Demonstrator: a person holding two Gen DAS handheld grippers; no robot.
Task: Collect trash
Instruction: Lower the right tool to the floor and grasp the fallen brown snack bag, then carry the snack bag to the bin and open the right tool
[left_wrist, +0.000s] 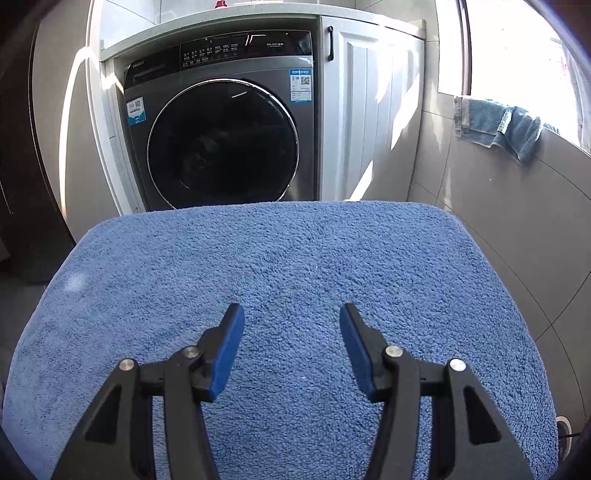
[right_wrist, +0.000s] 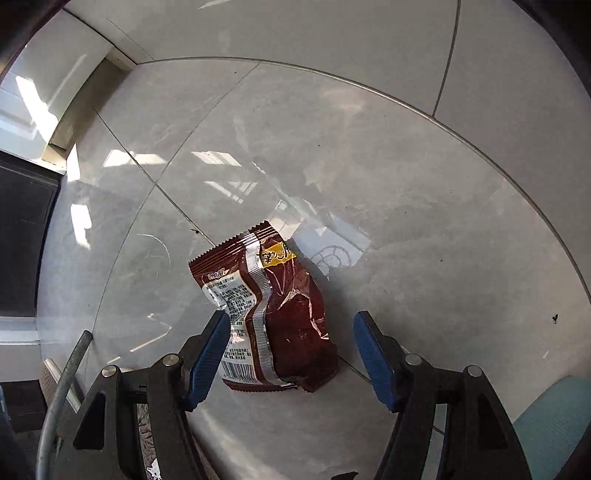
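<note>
Lying flat on a glossy pale grey tiled floor (right_wrist: 369, 155), a crumpled dark red snack wrapper (right_wrist: 271, 317) is the one piece of trash in sight. It shows its back, with a silver seam running down its length, a white panel of small print and a barcode on one side, and a yellow label near its serrated top edge. The right gripper (right_wrist: 290, 321) points steeply down at the wrapper with its jaws apart. Its two blue pads stand on either side of the wrapper's lower half: one pad (right_wrist: 207, 360) overlaps the wrapper's printed white edge in the picture, though whether it touches cannot be told, and the other (right_wrist: 373, 356) stands clear of the wrapper's red side with bare floor between. Nothing is gripped. A grey metal tube (right_wrist: 62, 387) runs along the edge of the view on the wrapper's printed side, and a patch of pale blue fabric (right_wrist: 550, 424) shows in the corner on its red side.

The left wrist view does not show the wrapper. There the left gripper (left_wrist: 291, 314) hovers over a fluffy blue mat (left_wrist: 295, 258), its blue-padded jaws apart and empty. Beyond the mat stands a dark front-loading washing machine (left_wrist: 221, 140) under a white counter, with a white cabinet door (left_wrist: 369, 110) beside it and a blue towel (left_wrist: 498, 122) draped over a sunlit ledge.
</note>
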